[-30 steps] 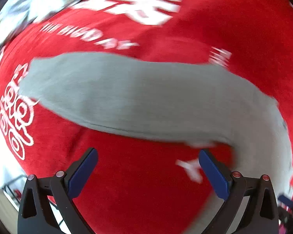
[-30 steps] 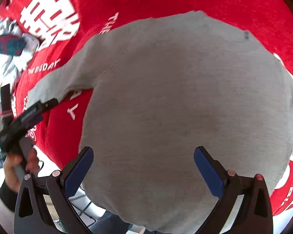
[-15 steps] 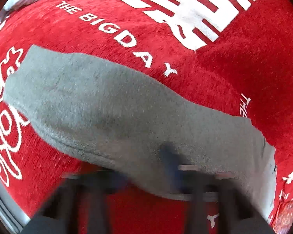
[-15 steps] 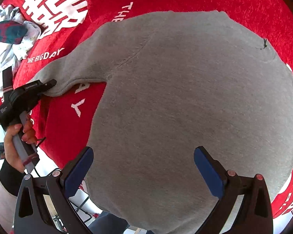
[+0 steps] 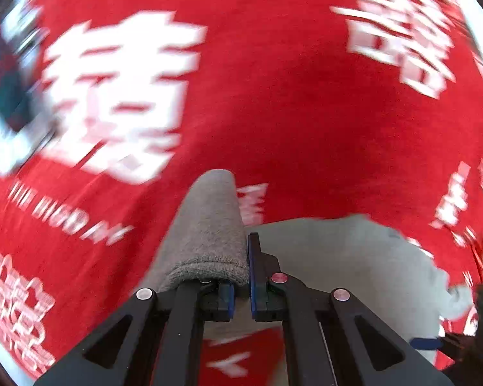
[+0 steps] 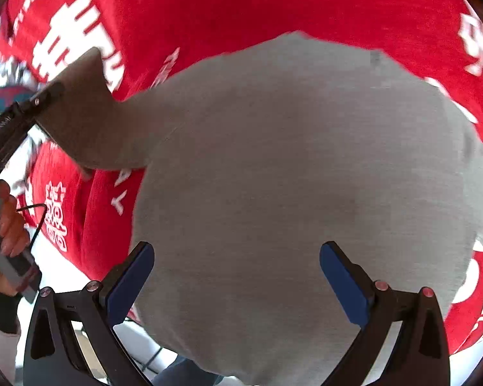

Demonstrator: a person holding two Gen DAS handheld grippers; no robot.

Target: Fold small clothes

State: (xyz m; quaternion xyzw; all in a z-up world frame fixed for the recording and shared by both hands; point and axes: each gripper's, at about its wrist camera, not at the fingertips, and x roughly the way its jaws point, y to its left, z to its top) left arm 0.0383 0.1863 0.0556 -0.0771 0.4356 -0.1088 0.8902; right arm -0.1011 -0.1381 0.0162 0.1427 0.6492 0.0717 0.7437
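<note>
Sleeve-fold step: left gripper (image 5: 241,276) clamps 1 grey sleeve (image 5: 209,225) (cuff lifted); right gripper (image 6: 236,276) gapes, empty, over sweater (image 6: 289,177); next, lay sleeve across body

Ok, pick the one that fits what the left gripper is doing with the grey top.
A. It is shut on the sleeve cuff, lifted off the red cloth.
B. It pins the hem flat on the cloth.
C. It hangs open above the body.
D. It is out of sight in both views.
A: the left gripper has its jaws pinched on the sleeve cuff, and the right wrist view shows that sleeve raised over the red cloth.
</note>
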